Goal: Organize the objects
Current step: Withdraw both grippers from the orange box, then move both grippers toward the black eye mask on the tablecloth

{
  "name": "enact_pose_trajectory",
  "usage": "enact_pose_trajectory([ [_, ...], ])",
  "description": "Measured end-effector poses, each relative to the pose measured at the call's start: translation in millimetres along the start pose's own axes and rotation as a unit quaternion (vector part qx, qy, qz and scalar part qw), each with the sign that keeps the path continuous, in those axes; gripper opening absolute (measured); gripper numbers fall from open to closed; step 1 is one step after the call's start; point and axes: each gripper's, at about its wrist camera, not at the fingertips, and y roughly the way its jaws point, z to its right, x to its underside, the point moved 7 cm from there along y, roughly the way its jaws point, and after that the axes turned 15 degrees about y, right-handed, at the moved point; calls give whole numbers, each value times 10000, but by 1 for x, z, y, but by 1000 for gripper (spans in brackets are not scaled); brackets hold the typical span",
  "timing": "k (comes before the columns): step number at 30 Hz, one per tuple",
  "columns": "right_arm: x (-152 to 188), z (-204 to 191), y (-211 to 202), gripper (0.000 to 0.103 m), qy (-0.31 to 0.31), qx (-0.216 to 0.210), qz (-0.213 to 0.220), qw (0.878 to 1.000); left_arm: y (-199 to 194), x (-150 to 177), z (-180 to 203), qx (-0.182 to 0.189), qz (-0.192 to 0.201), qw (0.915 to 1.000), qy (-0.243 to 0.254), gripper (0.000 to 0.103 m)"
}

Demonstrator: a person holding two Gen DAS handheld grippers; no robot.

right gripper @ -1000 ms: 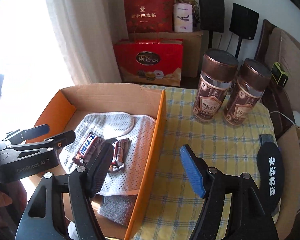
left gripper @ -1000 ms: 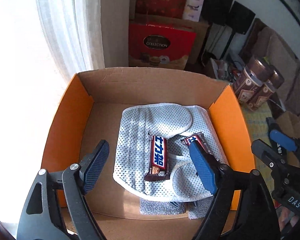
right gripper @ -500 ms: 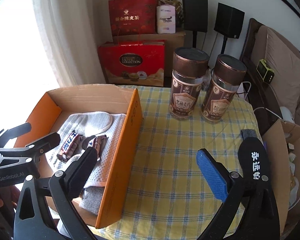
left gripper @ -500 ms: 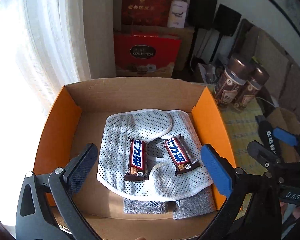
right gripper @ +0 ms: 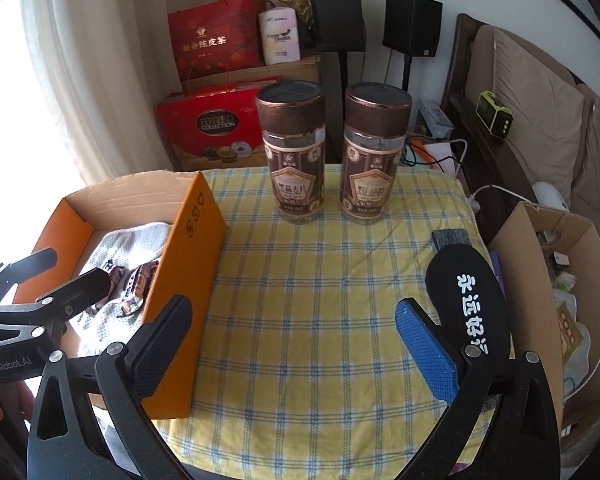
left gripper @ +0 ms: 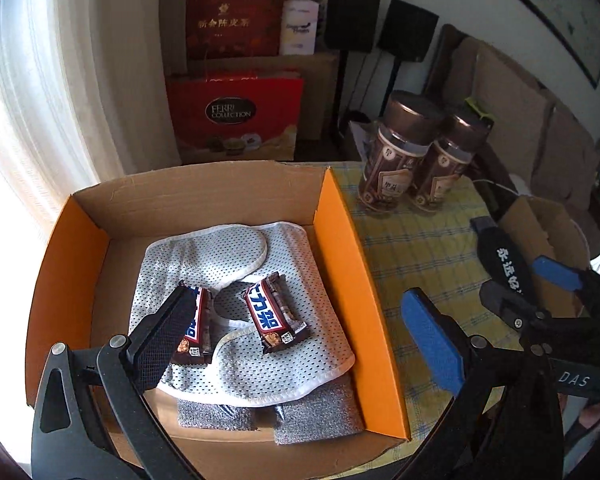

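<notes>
A: Left gripper [left gripper: 296,340], item one: jaws standing spread wide, holding nothing, hovering over the right side of the orange cardboard box [left gripper: 336,248].

B: Box contents?

A: White mesh cloth [left gripper: 300,268] lying across the floor of the box; two chocolate bars lying on it, the left bar [left gripper: 198,332] partly hiding behind the black finger, the right bar [left gripper: 276,314] just beside it. Two grey pads [left gripper: 316,420] peeking out from under the cloth's near edge.

B: Right gripper [right gripper: 292,348]?

A: Also gaping, gripping nothing, hanging over the yellow checked cloth of the desk [right gripper: 300,280].

B: Remaining stock on the desk?

A: Two brown-lidded jars [right gripper: 294,156] standing upright side by side at the far edge; one black insole [right gripper: 470,296] with white lettering lying near the right edge, next to the blue finger.
</notes>
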Motion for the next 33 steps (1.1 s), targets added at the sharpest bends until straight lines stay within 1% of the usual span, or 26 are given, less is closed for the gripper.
enact_pose_trajectory([
  [2,-2,12,-3,102,44,58,33,10000,0,-4,11,21,37,10000,61,103],
  [4,-2,27,-6,102,68,143,72,9998,2,-7,24,84,-9,9999,148,103],
  [7,-2,54,-11,102,134,319,104,9993,7,-11,47,390,-70,9990,202,103],
  [10,-1,86,-13,102,313,423,83,9986,11,-15,72,615,-95,9975,346,103],
  [13,0,116,-14,97,517,513,85,9973,14,-19,97,721,-106,9960,521,100],
  [15,2,135,-14,95,666,535,58,9963,18,-21,113,824,-151,9947,604,96],
  [17,3,152,-13,88,801,555,19,9952,23,-22,128,968,-211,9929,651,94],
  [18,4,160,-13,86,874,549,4,9947,26,-22,136,1035,-235,9921,675,92],
  [19,5,167,-12,82,944,542,-22,9941,28,-22,144,1097,-258,9911,707,90],
  [21,9,177,-10,77,1071,480,-89,9930,35,-22,160,1187,-321,9893,790,81],
  [23,13,185,-7,69,1172,438,-156,9920,44,-19,176,1281,-418,9871,870,74],
  [25,17,193,-3,65,1221,449,-207,9913,54,-16,191,1433,-550,9840,908,71],
  [27,22,198,1,61,1270,451,-269,9905,64,-12,203,1585,-686,9807,918,60],
  [32,29,208,9,47,1391,376,-352,9889,85,-4,231,1905,-913,9731,915,47],
  [33,29,210,10,45,1404,373,-362,9887,88,-3,235,1951,-940,9721,900,45],
])
